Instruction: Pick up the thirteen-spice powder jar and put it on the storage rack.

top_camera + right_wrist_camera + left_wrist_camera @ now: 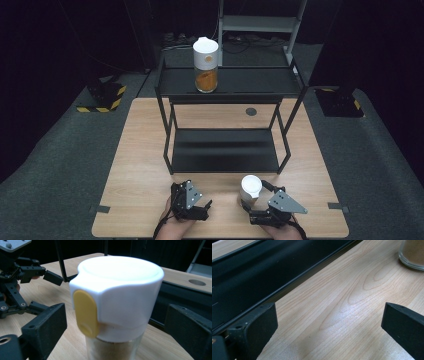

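Two-tier rack [227, 100] at frame centre, standing on table [140, 165]. Jar [205, 65] upright on rack's top shelf, left of its middle. Second jar [250, 190] upright on table at lower right, just below rack's lower shelf. Right gripper [259, 196] around second jar, jaws either side, not touching. Left gripper [202, 206] at lower centre-left, apart from second jar.

A white-capped jar [250, 189] is flanked by the right gripper [260, 197] near the counter's [140, 165] front edge; the jaws aren't clamped on it.
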